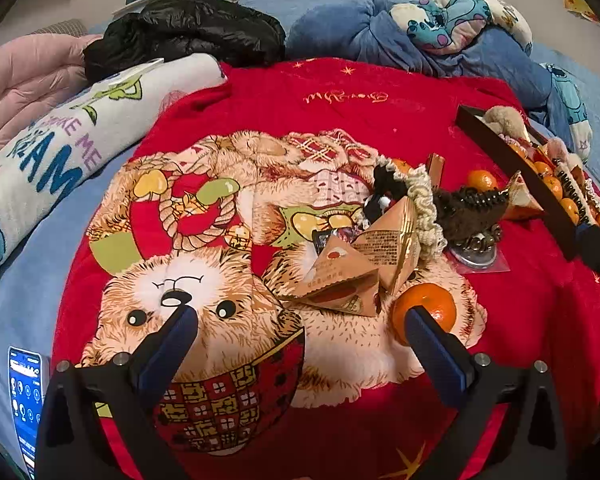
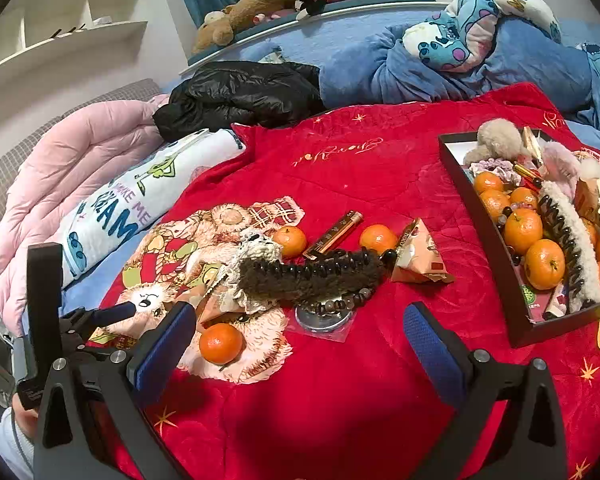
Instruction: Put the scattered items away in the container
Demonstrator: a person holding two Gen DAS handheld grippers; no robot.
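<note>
A dark box (image 2: 480,216) on the red blanket holds several mandarins, hair clips and scrunchies; it shows at the right in the left wrist view (image 1: 508,160). Scattered items lie mid-blanket: a mandarin (image 1: 430,308) (image 2: 221,342), triangular snack packets (image 1: 340,276) (image 2: 418,258), a dark fuzzy hair clip (image 2: 312,276) (image 1: 472,208), a lace scrunchie (image 1: 424,204), a gold stick (image 2: 334,235), two more mandarins (image 2: 290,240) (image 2: 378,239). My left gripper (image 1: 300,320) is open, its right finger beside the near mandarin. My right gripper (image 2: 300,332) is open and empty above the blanket.
A black jacket (image 2: 240,96), a pink quilt (image 2: 60,168), a printed pillow (image 1: 52,152) and blue bedding (image 2: 440,64) ring the blanket. A phone (image 1: 25,396) lies at the left edge. A bagged metal disc with beads (image 2: 324,316) lies under the hair clip.
</note>
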